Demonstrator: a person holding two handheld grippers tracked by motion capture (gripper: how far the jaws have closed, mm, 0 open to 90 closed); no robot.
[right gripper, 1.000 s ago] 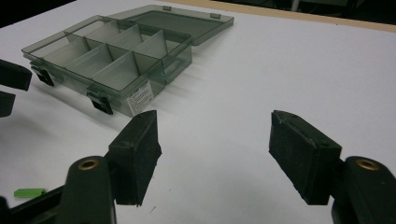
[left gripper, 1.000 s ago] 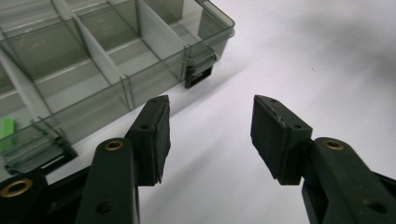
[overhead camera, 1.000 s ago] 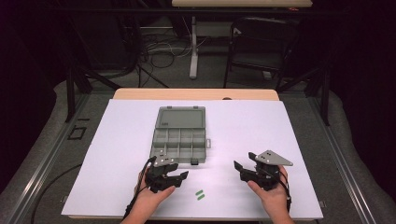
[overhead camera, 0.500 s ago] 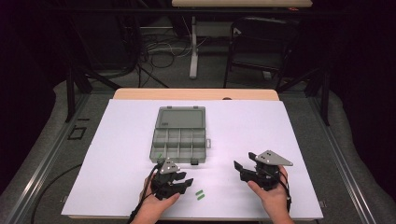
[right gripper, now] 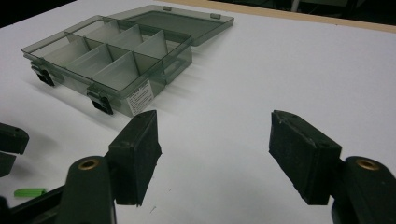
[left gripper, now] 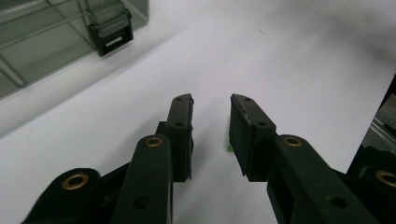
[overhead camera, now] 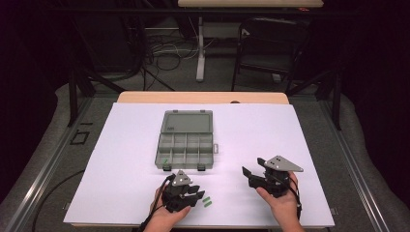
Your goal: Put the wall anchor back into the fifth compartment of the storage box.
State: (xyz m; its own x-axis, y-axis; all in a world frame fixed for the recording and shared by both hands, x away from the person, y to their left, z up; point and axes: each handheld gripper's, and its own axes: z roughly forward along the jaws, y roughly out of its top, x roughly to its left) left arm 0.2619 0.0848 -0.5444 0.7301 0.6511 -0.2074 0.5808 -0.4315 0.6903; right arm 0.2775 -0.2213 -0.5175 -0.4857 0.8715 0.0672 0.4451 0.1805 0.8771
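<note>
Green plastic bits (overhead camera: 207,201), two small strips, lie side by side on the white counter (overhead camera: 300,135), just right of the left tool (overhead camera: 191,195) as seen from the high view. In the left tool view a sliver of one green piece (left gripper: 229,147) peeks out by the inner edge of the right-hand pad, low betw. the jaws; can't tell if the pad touches it. Left tool's jaws have just been closing & now stand partway in, gap still clear betw. the pads, nothing gripped. Tool points down at the sheet, w/ the hand (overhead camera: 164,220) behind it at the near edge.

Right tool (overhead camera: 252,176) sits well apart, off to the right, jaws wide, nothing in them, just bare white sheet betw. the pads in the right tool view. Grey three-cornered plate rides on top of it. One green strip (right gripper: 29,191) shows at that view's lower left, near the tip of the other tool.

Beyond the left tool, near it: smoky grey clear organiser box (overhead camera: 186,145), lid flipped open & lying flat on the far side, two black latches on the near wall. Dividers split it into compartments; a small green piece (overhead camera: 165,161) lies in the near-left one.
</note>
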